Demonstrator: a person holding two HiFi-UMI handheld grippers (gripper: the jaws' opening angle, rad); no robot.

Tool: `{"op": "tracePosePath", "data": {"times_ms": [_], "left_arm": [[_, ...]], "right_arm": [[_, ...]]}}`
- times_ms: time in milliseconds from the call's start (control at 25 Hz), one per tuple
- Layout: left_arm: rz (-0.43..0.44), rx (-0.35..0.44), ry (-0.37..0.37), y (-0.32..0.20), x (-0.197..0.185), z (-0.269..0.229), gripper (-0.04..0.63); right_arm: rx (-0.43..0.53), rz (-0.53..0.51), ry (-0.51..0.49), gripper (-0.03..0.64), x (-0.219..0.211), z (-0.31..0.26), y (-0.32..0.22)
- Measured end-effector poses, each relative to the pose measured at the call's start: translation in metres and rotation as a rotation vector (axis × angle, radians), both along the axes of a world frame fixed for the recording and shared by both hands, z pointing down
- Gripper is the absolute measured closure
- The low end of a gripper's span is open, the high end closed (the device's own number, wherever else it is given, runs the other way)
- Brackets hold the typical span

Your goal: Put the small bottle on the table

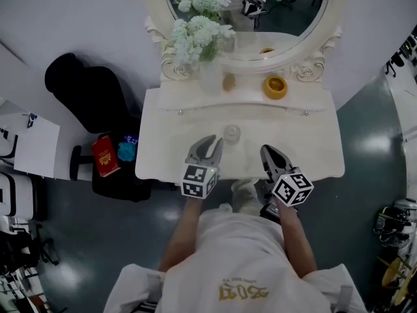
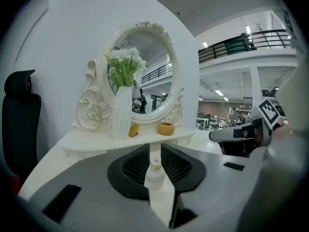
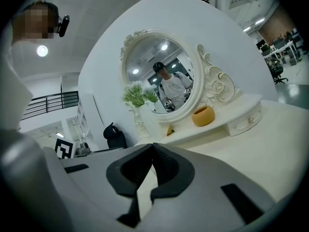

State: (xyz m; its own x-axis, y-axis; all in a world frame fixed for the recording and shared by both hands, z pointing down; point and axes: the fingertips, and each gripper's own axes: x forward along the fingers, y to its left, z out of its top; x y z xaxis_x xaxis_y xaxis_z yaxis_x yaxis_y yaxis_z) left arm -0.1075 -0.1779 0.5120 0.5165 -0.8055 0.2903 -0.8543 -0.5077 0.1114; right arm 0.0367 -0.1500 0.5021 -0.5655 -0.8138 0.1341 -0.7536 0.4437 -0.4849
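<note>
Okay so the small bottle (image 1: 232, 134) stands on the table (image 1: 313, 142), just past the left gripper (image 1: 215, 140), jaws only narrowly apart. Right gripper (image 1: 265, 149) is pressed together, empty.

One bottle (image 1: 232, 134) on the table (image 1: 313, 142), plus one vase (image 1: 210, 77), one yellow bowl (image 1: 275, 87) and one mirror (image 1: 293, 12) along the back edge. Two grippers at the front edge: left gripper (image 1: 215, 142), right gripper (image 1: 268, 152).
</note>
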Motion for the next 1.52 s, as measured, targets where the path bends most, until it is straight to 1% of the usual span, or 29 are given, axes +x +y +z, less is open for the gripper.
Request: {"op": "tracePosePath", "data": {"times_ms": [120, 200, 280, 400, 480, 560, 600, 840, 1320, 1520], "left_arm": [[-0.035, 0.025, -0.003, 0.001, -0.01, -0.009, 0.577], [-0.061, 0.032, -0.019, 0.001, -0.018, -0.012, 0.58], [-0.07, 0.027, -0.024, 0.002, -0.022, -0.012, 0.581], [-0.07, 0.025, -0.028, 0.002, -0.024, -0.011, 0.58], [-0.054, 0.034, -0.054, 0.004, -0.022, -0.01, 0.581], [-0.027, 0.043, -0.096, 0.008, -0.018, -0.008, 0.581], [-0.018, 0.043, -0.103, 0.01, -0.017, -0.007, 0.581], [-0.037, 0.021, -0.086, 0.009, -0.025, 0.0, 0.581], [-0.031, 0.028, -0.066, 0.01, -0.028, -0.008, 0.581], [-0.038, 0.013, -0.1, 0.01, -0.032, -0.002, 0.58]], "right_arm": [[0.006, -0.002, 0.072, 0.603, -0.006, 0.001, 0.002], [0.015, -0.001, 0.119, 0.604, -0.01, 0.002, 0.004], [0.017, 0.009, 0.14, 0.604, -0.011, 0.002, 0.005], [0.029, 0.021, 0.205, 0.603, -0.012, 0.001, 0.003], [0.044, 0.03, 0.242, 0.603, -0.012, -0.001, 0.002], [0.045, 0.038, 0.253, 0.603, -0.012, -0.002, 0.002], [0.042, 0.04, 0.255, 0.604, -0.013, -0.002, 0.002], [0.045, 0.016, 0.274, 0.604, -0.02, -0.001, 0.005], [0.048, 0.016, 0.315, 0.604, -0.023, 0.001, 0.008], [0.049, 0.027, 0.32, 0.604, -0.023, 0.0, 0.007]]}}
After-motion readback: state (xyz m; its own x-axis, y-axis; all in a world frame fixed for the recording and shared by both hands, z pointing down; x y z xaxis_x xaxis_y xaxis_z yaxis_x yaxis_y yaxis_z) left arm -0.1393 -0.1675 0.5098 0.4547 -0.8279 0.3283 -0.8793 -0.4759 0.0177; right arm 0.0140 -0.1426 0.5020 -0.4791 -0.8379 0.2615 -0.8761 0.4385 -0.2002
